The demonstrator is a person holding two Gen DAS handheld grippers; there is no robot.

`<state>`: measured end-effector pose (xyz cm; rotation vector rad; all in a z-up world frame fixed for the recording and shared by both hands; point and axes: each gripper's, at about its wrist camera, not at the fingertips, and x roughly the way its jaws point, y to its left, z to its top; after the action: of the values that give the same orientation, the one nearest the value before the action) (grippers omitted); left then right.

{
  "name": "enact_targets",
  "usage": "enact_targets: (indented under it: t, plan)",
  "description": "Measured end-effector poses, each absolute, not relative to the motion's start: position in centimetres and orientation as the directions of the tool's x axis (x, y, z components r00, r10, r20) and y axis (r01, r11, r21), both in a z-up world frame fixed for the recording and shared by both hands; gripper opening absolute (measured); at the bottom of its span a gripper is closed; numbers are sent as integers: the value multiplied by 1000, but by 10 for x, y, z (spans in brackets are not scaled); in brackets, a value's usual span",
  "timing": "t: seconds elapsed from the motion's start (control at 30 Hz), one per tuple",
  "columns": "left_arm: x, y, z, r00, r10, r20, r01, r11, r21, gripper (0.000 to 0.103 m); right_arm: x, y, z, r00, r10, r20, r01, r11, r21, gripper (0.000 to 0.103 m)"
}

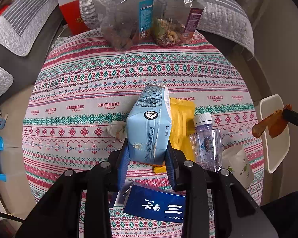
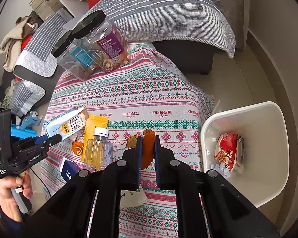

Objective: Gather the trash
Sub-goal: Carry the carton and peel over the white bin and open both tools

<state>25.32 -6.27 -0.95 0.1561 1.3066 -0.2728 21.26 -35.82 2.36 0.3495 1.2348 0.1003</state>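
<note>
Table: a patterned cloth [image 1: 129,75] is spread over it, and the loose trash is grouped at its near side.
Waste bin: a white bin [image 2: 268,123] is placed on the floor just beside the table's right edge; a red wrapper [image 2: 227,150] and crumpled paper are seen inside.
Snack jars: two clear jars with black lids [image 1: 149,13] are stood upright at the far edge of the cloth.
Left gripper [image 1: 147,154]: the jaws are clamped on the end of a pale blue carton [image 1: 151,125]; the carton is gripped across its width and is seen raised above the cloth in the right wrist view.
Right gripper [image 2: 148,150]: the jaws are drawn nearly together on an orange peel [image 2: 148,142], which is pinched between the pads and projects past the tips.
Trash left on cloth: a yellow packet [image 1: 181,123], a clear bottle with white cap [image 1: 207,144], a dark blue box [image 1: 155,204], a paper cup [image 1: 238,162] and a crumpled tissue [image 1: 116,129] are laid near the carton.
</note>
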Motion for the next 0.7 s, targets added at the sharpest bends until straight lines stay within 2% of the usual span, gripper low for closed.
enact_targets:
  t: [0.27, 0.47, 0.7]
  plan:
    - [232, -81, 28, 309, -185, -933, 287, 953, -94, 33, 202, -375, 43, 377, 264, -888, 118, 937, 328, 10]
    - [209, -112, 52, 341, -257, -904, 351, 927, -131, 33, 193, -384, 57, 403, 278, -872, 98, 934, 344, 10]
    - [185, -157, 53, 297, -357, -886, 413, 884, -218, 33, 179, -411, 70, 431, 242, -869, 145, 932, 332, 10]
